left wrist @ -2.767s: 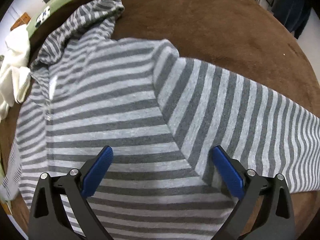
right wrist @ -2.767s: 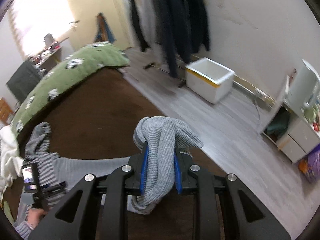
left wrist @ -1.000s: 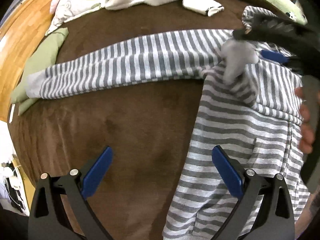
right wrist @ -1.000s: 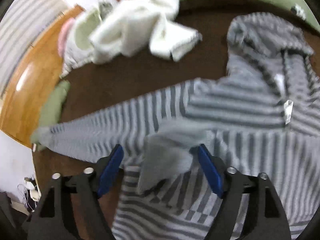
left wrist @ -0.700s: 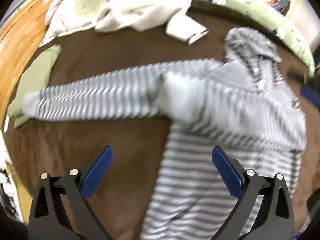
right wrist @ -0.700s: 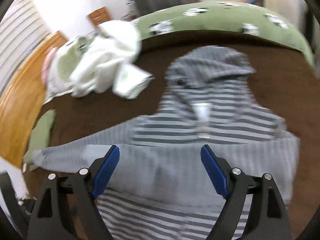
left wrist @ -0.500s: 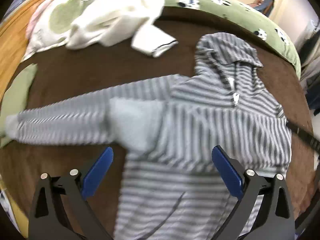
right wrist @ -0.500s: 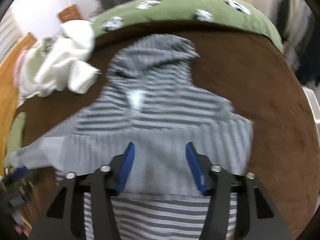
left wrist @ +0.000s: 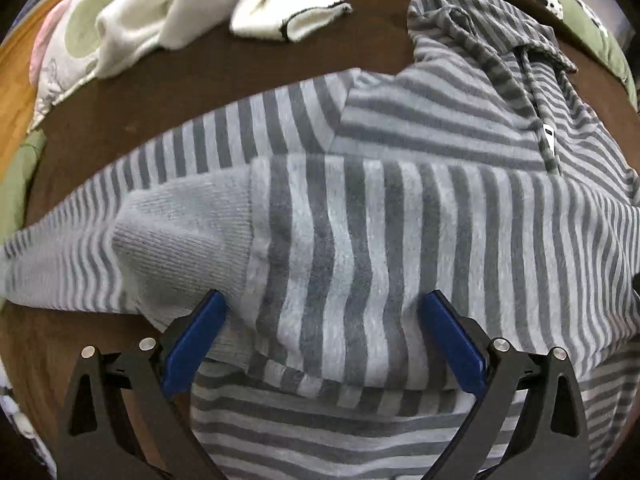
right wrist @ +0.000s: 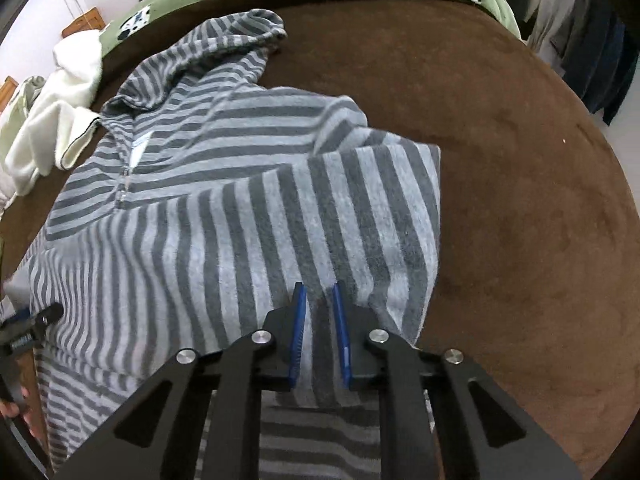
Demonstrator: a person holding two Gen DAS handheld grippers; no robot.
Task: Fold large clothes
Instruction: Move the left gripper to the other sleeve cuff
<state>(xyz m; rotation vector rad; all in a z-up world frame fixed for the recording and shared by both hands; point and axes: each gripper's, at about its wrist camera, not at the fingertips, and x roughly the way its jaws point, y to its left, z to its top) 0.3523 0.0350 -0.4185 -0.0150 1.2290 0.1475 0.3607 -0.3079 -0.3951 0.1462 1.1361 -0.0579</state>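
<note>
Left wrist view: white garment (left wrist: 192,12) is lying bunched upper left, off the work area. Striped hoodie (left wrist: 440,128) is lying flat on the brown bedspread (left wrist: 192,92), one sleeve (left wrist: 360,248) folded across its chest, cuff at mid-left. Left gripper (left wrist: 322,334) is hovering wide, holding nothing. Right wrist view: right gripper (right wrist: 319,322) has just been closing, now nearly shut, apparently nothing pinched.

A grey-striped hooded sweatshirt (left wrist: 400,240) lies front up, flat on the brown bed cover (right wrist: 520,160). One sleeve (right wrist: 320,220) is folded across its chest; the other sleeve (left wrist: 180,152) stretches sideways, hood (left wrist: 472,12) spread above.
</note>
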